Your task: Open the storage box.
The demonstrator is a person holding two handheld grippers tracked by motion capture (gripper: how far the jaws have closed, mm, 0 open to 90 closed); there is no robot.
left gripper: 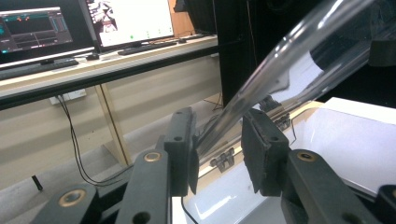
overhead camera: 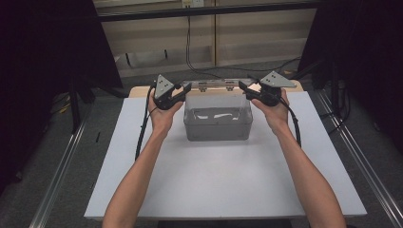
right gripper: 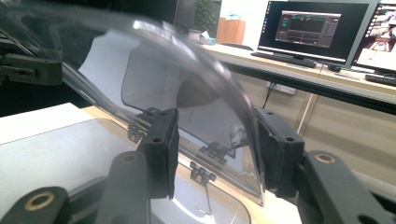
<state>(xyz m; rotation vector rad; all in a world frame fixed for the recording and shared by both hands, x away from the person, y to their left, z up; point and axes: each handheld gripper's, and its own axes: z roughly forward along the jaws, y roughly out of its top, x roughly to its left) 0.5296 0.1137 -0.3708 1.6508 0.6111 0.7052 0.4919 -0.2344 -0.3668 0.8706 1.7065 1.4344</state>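
box: clear plastic box sits mid-tabletop, toward 12 o'clock of the white sheet, resting on it
lid: clear hinged lid is swung up at the box's 12 o'clock edge — hinges along the back rim; in the left gripper view the lid runs tilted from between the jaws up toward 1 o'clock
left tongs: left tongs at the lid's 9 o'clock corner, held in the person's left hand; in the left gripper view the left tongs straddle the lid's edge, jaws narrow, pads close beside the plastic but contact not clear
right tongs: right tongs at the lid's 3 o'clock corner, held in the right hand; in the right gripper view the right tongs have the lid's curved corner between the jaws — edge lies against the jaw at 3 o'clock, gap to the other jaw, so moderately wide
tabletop: wooden tabletop shows beyond the sheet at 12 o'clock
background: monitors on a desk behind, cables on the floor at 12 o'clock
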